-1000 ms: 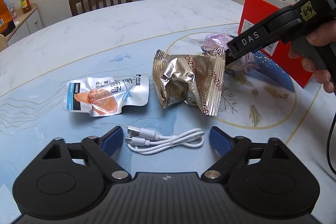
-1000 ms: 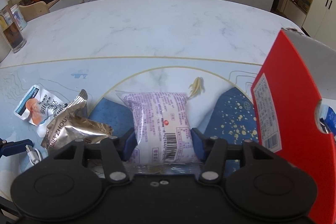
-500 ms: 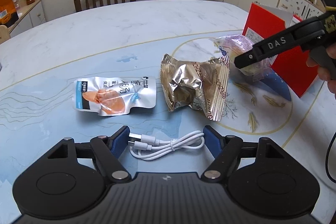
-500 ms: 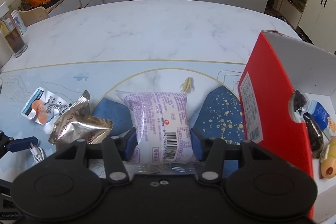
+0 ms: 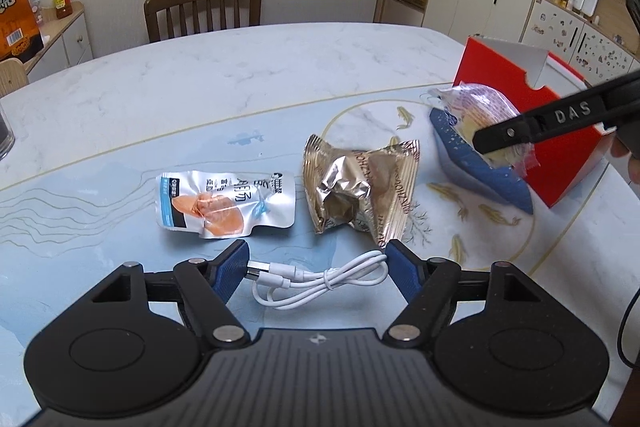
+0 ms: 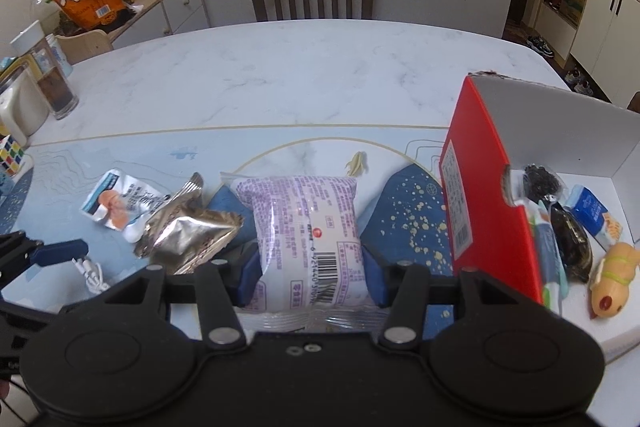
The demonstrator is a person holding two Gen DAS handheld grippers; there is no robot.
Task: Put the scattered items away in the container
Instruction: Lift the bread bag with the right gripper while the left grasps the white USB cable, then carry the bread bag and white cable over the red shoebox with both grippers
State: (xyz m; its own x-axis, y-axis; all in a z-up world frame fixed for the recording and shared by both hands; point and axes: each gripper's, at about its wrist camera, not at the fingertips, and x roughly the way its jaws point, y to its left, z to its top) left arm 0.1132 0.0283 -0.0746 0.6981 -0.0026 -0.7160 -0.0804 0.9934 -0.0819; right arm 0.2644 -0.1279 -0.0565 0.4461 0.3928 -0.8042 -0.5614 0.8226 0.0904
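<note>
**Purple packet lifted beside the box**

The red box (image 6: pixel 486 195) stood on the desk (image 6: pixel 304 83). The right gripper (image 6: pixel 310 277) pinched the purple packet (image 6: pixel 306 227) beside it. The left gripper's (image 5: pixel 316 269) fingers were closing around the white cable (image 5: pixel 320 277).

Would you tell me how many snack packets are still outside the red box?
3: a silver packet and a gold one on the table, a purple one in the right gripper. None looks hidden.

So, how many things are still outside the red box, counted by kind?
Snack packets: 3 (purple packet in the right tongs, gold foil packet, silver packet)
Cables: 1 (white cable)
Total: 4
</note>
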